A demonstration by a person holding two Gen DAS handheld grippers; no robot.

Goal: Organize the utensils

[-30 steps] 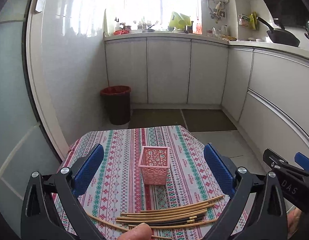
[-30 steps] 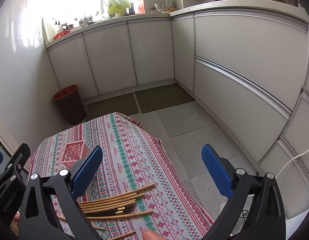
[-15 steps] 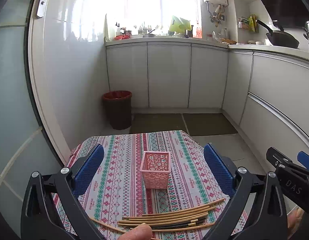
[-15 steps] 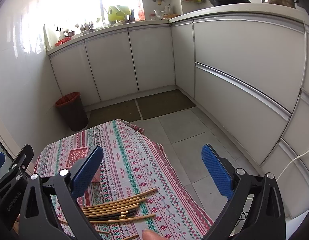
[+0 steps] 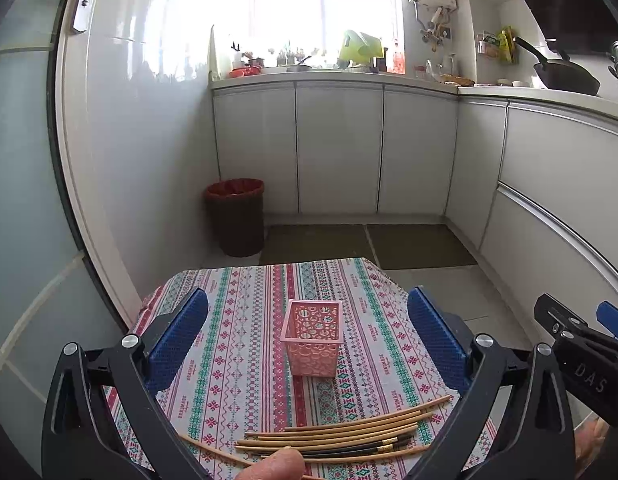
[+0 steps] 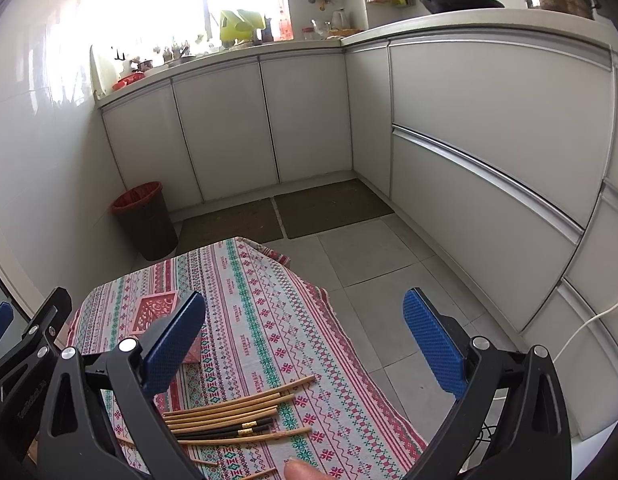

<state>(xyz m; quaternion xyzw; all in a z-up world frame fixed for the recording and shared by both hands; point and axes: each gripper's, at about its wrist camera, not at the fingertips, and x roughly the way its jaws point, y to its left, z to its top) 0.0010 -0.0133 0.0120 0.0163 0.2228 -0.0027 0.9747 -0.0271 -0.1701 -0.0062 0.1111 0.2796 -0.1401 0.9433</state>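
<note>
A pink perforated basket (image 5: 312,337) stands upright in the middle of a small table with a patterned cloth (image 5: 237,344). Several wooden and black chopsticks (image 5: 341,434) lie in a loose bundle on the near part of the cloth. My left gripper (image 5: 309,344) is open and empty, above and behind the chopsticks. My right gripper (image 6: 305,344) is open and empty, to the right of the table; the chopsticks (image 6: 233,418) lie below it and the basket (image 6: 157,312) is partly hidden by its left finger. The right gripper's body shows at the left wrist view's right edge (image 5: 581,348).
A dark bin with a red liner (image 5: 236,216) stands on the floor beyond the table by the wall. White cabinets (image 5: 337,148) run along the back and right. Two floor mats (image 5: 369,242) lie beyond the table. The table's right edge drops to tiled floor (image 6: 389,280).
Both cameras have risen and pulled back a little, so the table, basket and chopsticks sit lower in view. Both grippers stay open. Nothing on the table has moved.
</note>
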